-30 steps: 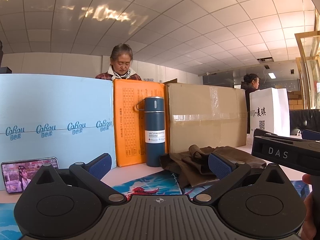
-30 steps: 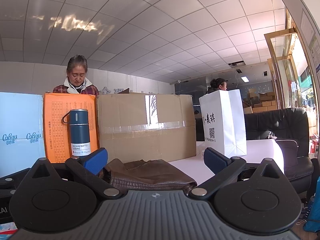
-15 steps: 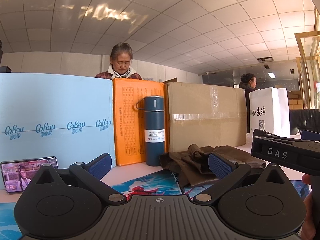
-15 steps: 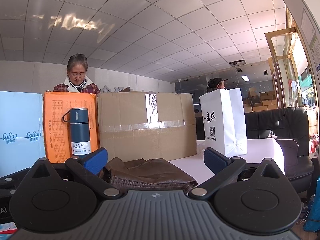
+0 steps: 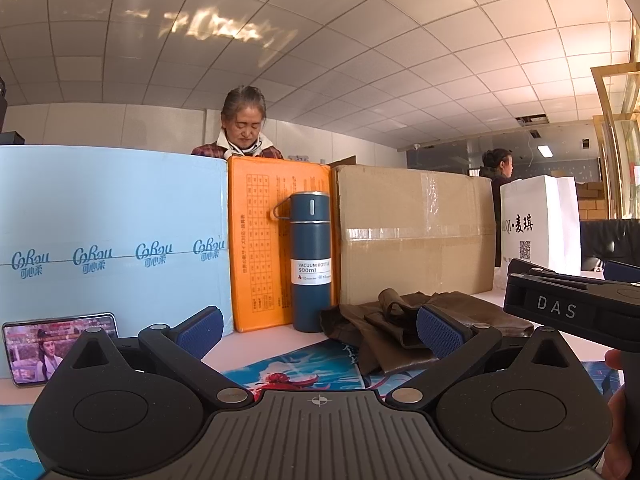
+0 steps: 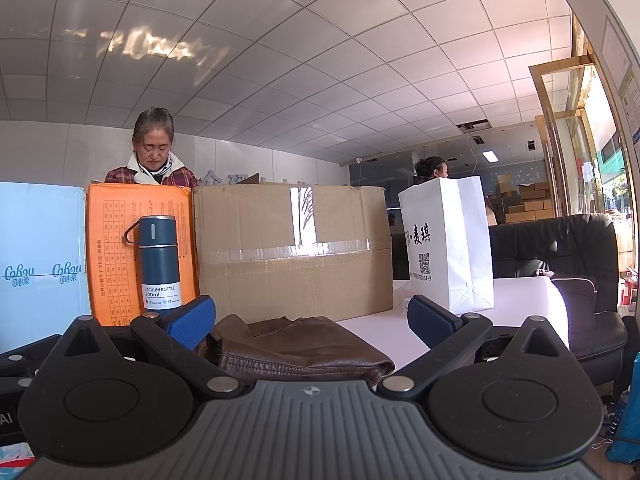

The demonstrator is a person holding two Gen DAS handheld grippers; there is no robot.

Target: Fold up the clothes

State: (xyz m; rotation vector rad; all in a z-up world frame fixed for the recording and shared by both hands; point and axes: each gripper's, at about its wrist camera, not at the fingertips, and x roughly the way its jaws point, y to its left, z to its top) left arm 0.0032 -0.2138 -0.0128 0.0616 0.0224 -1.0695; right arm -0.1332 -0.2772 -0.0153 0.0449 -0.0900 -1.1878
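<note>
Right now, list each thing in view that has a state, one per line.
left gripper: jaws open, holding nothing
right gripper: jaws open, holding nothing
brown garment: lying bunched on the table, partly folded, ungripped
vacuum bottle: upright, cap on
phone: screen on, propped on its side
cardboard box: taped shut
white paper bag: standing upright

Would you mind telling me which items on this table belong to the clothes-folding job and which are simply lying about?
Part of the job:
- brown leather garment
- left claw, open
- right claw, open

Just lying about:
- blue vacuum bottle
- orange box
- cardboard box
- light blue box
- white paper bag
- phone
</note>
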